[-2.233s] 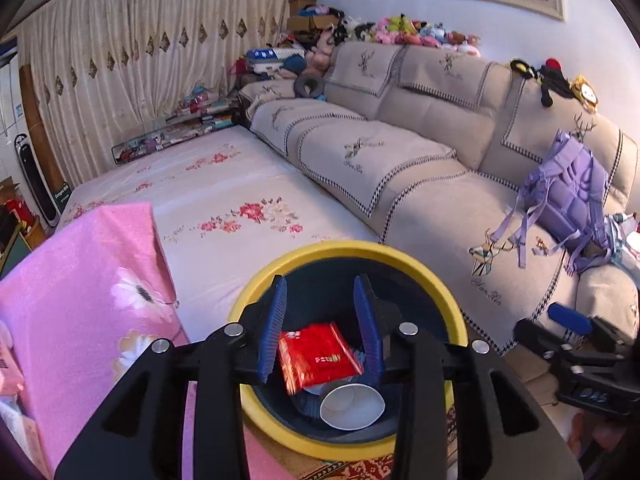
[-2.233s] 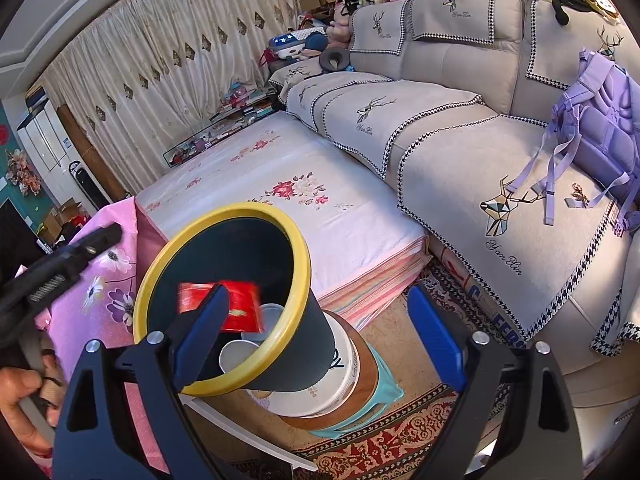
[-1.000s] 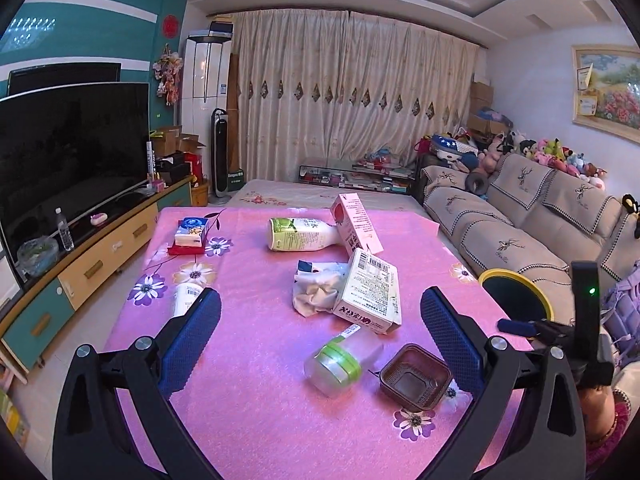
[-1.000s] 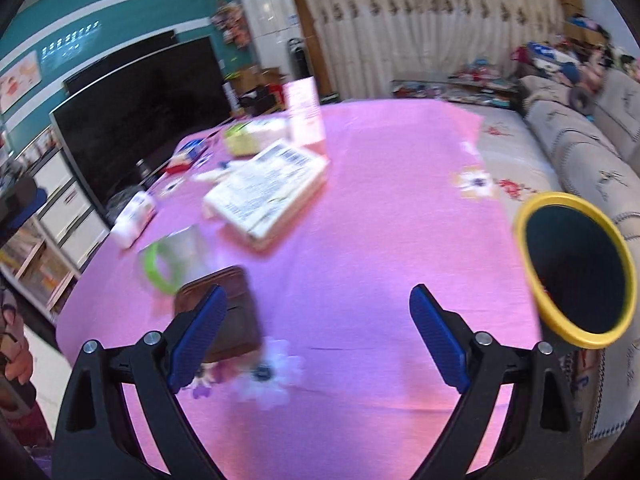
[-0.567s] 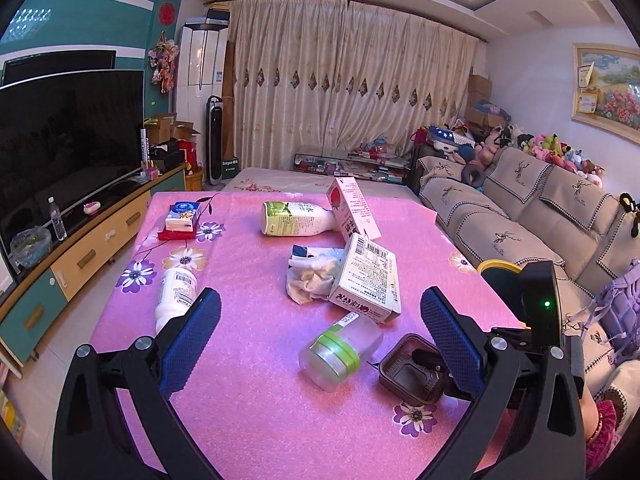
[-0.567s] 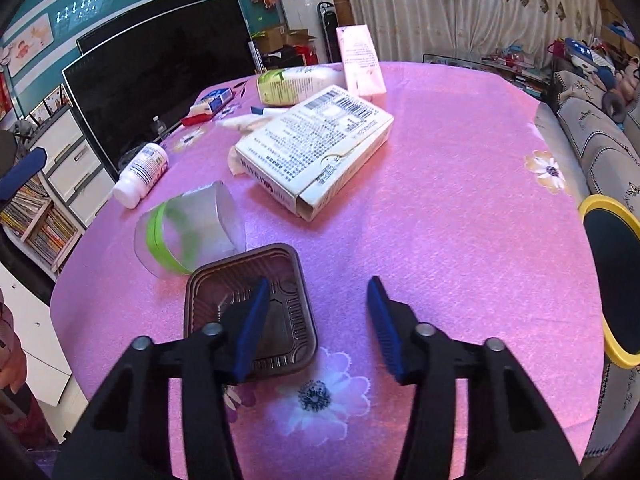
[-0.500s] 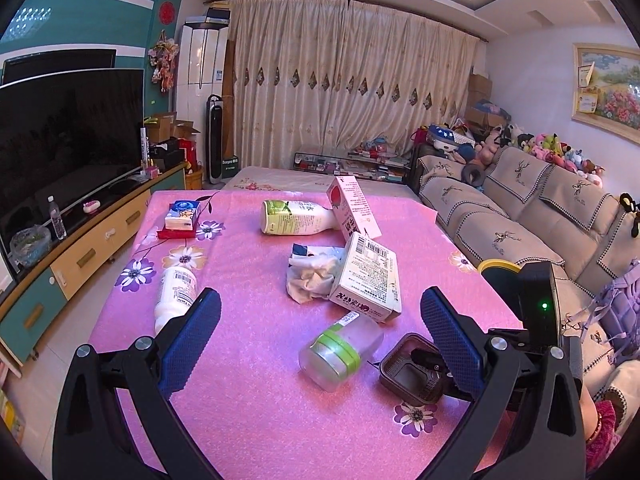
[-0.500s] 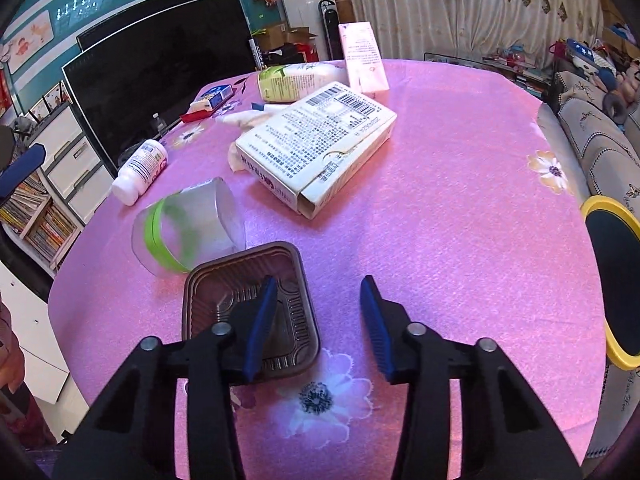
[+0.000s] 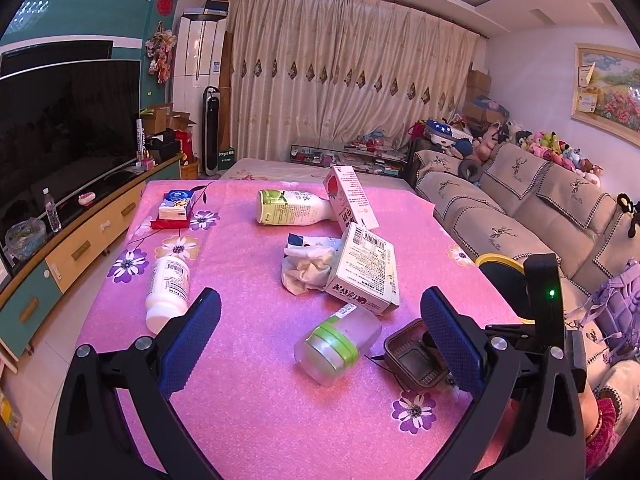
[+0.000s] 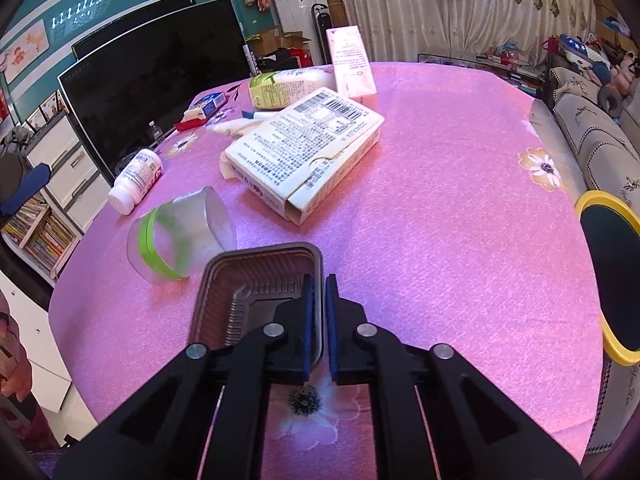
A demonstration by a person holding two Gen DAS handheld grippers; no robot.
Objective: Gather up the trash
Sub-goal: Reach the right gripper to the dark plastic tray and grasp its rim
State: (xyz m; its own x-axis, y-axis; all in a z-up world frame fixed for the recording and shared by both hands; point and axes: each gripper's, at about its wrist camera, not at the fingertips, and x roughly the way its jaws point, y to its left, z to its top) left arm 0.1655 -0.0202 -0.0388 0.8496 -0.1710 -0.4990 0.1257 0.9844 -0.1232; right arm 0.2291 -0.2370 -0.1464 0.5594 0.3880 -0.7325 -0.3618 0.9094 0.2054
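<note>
A brown plastic tray [image 10: 248,292] lies on the pink tablecloth [image 10: 440,220] near the front edge. My right gripper [image 10: 319,296] is shut on the tray's right rim. The tray also shows in the left wrist view [image 9: 408,354], with the right gripper behind it. My left gripper [image 9: 320,332] is open and empty, held above the table in front of a clear cup with a green band [image 9: 338,344]. The yellow-rimmed bin [image 10: 612,276] stands off the table's right side.
On the table lie a white carton [image 9: 366,270], crumpled tissue [image 9: 306,268], a white pill bottle [image 9: 168,292], a green-white bottle [image 9: 292,208], a pink carton [image 9: 350,198] and a small blue box [image 9: 176,206]. A TV [image 9: 60,128] stands left, a sofa [image 9: 520,216] right.
My right gripper has closed from half open onto the brown tray's rim. My left gripper has stayed open over the table, barely moving.
</note>
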